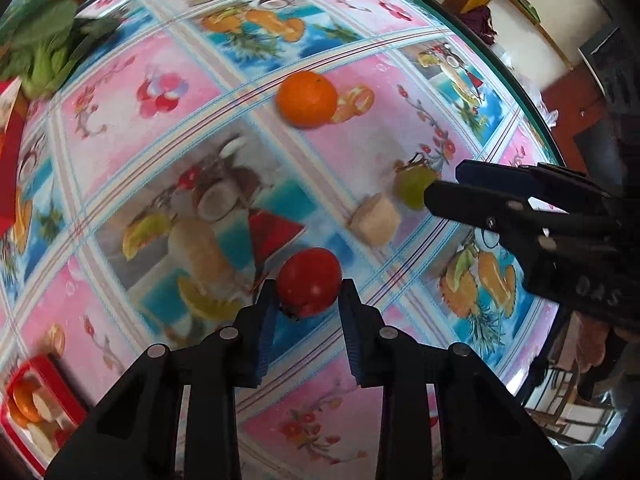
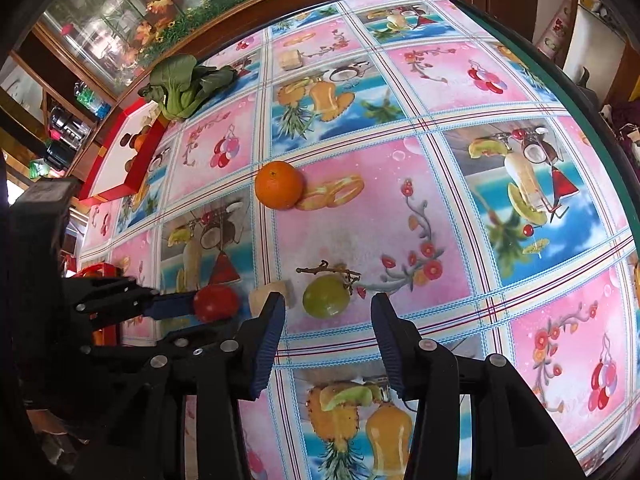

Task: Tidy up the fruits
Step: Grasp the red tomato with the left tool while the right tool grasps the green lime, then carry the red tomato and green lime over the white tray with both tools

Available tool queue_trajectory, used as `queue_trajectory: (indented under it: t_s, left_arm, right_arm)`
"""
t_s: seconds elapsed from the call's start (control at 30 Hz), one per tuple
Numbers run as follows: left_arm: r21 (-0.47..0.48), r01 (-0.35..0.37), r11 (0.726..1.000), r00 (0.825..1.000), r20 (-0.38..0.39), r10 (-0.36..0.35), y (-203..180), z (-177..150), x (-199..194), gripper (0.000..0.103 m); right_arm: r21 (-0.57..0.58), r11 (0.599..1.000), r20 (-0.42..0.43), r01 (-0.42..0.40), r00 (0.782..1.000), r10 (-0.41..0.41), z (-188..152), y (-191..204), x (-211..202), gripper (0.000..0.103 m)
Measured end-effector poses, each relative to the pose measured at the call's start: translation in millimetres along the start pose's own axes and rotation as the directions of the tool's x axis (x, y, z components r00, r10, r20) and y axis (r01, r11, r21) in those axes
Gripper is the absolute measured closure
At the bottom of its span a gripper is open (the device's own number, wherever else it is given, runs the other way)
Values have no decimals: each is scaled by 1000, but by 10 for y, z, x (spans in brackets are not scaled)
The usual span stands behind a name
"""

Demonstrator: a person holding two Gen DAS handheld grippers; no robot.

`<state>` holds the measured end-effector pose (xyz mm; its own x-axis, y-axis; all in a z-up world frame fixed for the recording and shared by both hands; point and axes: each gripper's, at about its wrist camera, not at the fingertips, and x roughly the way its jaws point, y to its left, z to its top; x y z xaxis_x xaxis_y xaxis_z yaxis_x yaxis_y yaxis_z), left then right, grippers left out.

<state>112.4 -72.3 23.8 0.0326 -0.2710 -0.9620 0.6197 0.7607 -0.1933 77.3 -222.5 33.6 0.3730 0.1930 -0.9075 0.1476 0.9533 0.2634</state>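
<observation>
The left gripper [image 1: 308, 294] is clamped on a red tomato [image 1: 309, 281], its blue pads pressing the fruit from either side near their tips; the tomato is nearly round, so no long axis can be made out, and a dark stem spot shows on the side nearest the camera. The right gripper [image 2: 328, 316] stands with its jaws apart and nothing between the pads; a green grape [image 2: 325, 295] lies on the cloth just ahead of its tips, a brown stem [image 2: 326, 270] running across beyond it, more or less crosswise to the fingers. A pale cube of food [image 2: 276, 294] sits just beside the right gripper's left finger, between grape and tomato. Further ahead of both grippers an orange [image 2: 279, 185] rests on the table, its stem dimple turned upward. The tablecloth [image 2: 460, 80] is glossy, checked in pink and blue panels printed with fruit and flowers. At the far left of it lie a leafy green vegetable [image 2: 184, 84], a second pale cube [image 2: 290, 59] and a red-rimmed tray [image 2: 138, 160] holding some small pieces. Beyond the table edge stand a wooden cabinet [image 2: 80, 92] with glass and a flowered backdrop.
</observation>
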Motion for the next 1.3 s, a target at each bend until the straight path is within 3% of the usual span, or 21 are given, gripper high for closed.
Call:
queue_trajectory:
  t_s: [0.2,0.33,0.4,0.83,1.3]
  left_arm:
    - [-64,-12,998,1000,0,12,137,-203,-77,76]
    - [-69,-67,995,998,13,68,136,-249,-147,76]
    - [-70,-92,993,995,24,94,129,-275,-200,75]
    - [-60,-67,996,994,78,72,133,-480,-519,75]
    - [-78,-114,990,990,79,120,207,-852,-694,75]
  right_arm:
    - [-25,999,-29,40,999,-40,24,66,198,65]
    - [-57,996,-20,67,997,-68,28,136,259,74]
    - [-65,995,-15,81,996,-82,17,158,245,75]
    - [-35,997,5,75,997,-75,-348,247,-182,75]
    - [-95,994,2,60,998,-60,-654,732,-326,75]
